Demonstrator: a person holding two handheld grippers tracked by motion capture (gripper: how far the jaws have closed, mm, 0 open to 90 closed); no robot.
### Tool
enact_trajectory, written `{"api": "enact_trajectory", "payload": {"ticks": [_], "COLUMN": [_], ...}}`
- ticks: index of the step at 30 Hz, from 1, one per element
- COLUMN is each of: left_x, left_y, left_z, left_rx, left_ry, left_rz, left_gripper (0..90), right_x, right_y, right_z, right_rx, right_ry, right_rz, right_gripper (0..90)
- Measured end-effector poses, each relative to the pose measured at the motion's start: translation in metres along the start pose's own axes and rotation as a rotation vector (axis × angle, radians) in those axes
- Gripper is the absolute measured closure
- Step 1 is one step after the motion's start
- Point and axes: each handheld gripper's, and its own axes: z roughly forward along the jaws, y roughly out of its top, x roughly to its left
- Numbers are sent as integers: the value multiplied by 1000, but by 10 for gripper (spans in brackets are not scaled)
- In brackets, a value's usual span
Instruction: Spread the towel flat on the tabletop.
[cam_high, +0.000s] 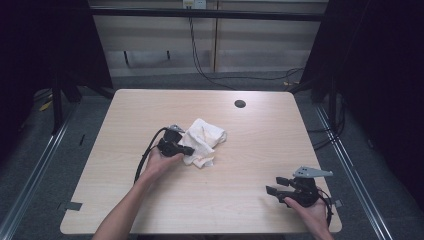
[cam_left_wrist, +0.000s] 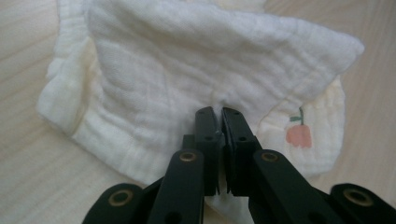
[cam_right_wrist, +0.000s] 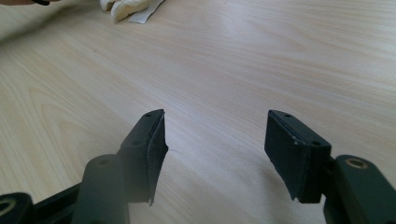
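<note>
Your left gripper (cam_left_wrist: 219, 122) is clamped on a fold of the white cloth (cam_high: 202, 140) crumpled near the middle of the tabletop (cam_high: 260, 150), your right gripper (cam_high: 278, 184) waits spread by the near right corner, so lifting likely comes next.

Black claws (cam_high: 186, 150) (cam_high: 274, 185) with brass-coloured rivets, trailing black cables; the right one carries a grey three-cornered plate; forearms seemingly bare.

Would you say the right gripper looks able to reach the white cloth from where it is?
Probably yes: bare table lies between the open right gripper and the white cloth.
</note>
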Motion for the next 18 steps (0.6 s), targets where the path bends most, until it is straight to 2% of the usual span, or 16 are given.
{"api": "enact_trajectory", "payload": {"ticks": [5, 8, 9, 13, 15, 16, 18], "left_x": [-10, -18, -20, -30, -36, -39, -47], "left_y": [-7, -11, -13, -20, -24, -26, -30], "left_z": [-4, -9, -9, -14, -16, -17, -18], "left_rx": [8, 37, 25, 43, 45, 47, 45], "left_ry": [-2, 7, 9, 3, 6, -9, -14], "left_rz": [18, 53, 56, 81, 76, 68, 84], "left_gripper": [858, 858, 858, 858, 857, 857, 857], "right_x": [8, 12, 13, 15, 15, 15, 15], "right_y": [4, 4, 4, 5, 6, 6, 6], "right_z": [5, 8, 9, 11, 11, 10, 10], "right_rx": [13, 26, 33, 35, 33, 30, 21], "right_ry": [15, 9, 7, 12, 10, 11, 15], "right_rz": [-23, -35, -40, -43, -41, -41, -41], "right_gripper": [386, 387, 388, 390, 390, 389, 380]}}
